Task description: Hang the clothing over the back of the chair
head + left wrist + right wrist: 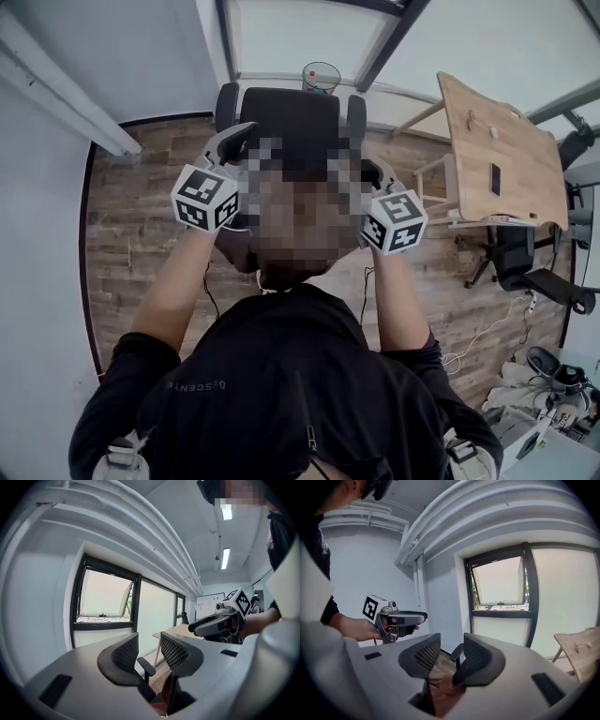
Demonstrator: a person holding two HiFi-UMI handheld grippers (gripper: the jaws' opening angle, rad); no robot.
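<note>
A black office chair stands in front of the window, its back toward me in the head view. I cannot make out any garment against its dark back. My left gripper and right gripper are held up side by side in front of the chair. In the left gripper view the left gripper has its jaws apart with nothing between them, only a chair armrest beyond. The right gripper is likewise open and empty. Each camera sees the other gripper: the right gripper and the left gripper.
A light wooden table stands at the right, with a second black office chair below it. A round wire bin sits behind the chair by the window. Cables trail over the wooden floor at the right.
</note>
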